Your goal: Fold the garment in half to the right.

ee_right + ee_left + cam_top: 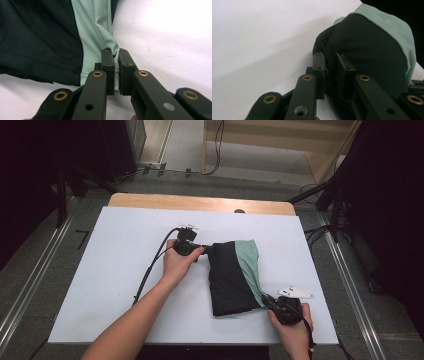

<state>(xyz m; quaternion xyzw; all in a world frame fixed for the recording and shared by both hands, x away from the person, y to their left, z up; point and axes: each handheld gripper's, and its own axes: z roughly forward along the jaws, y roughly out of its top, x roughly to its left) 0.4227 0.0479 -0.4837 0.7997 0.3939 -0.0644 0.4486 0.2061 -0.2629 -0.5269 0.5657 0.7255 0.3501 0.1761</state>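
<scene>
A folded black garment with a mint-green panel [232, 277] lies on the white table [125, 270], right of centre. My left gripper [204, 249] is at its far left corner, shut on the black fabric [362, 55]; a fold of cloth is pinched between the pads [320, 67]. My right gripper [266, 299] is at the near right corner, shut on the mint-green edge [96, 27], which bunches between its pads [126, 65].
A wooden strip [200, 202] runs along the table's far edge. Grey floor with rails [30, 285] flanks both sides. Dark stands and cables [325, 230] stand beyond the far right corner. White tabletop lies bare left of the garment.
</scene>
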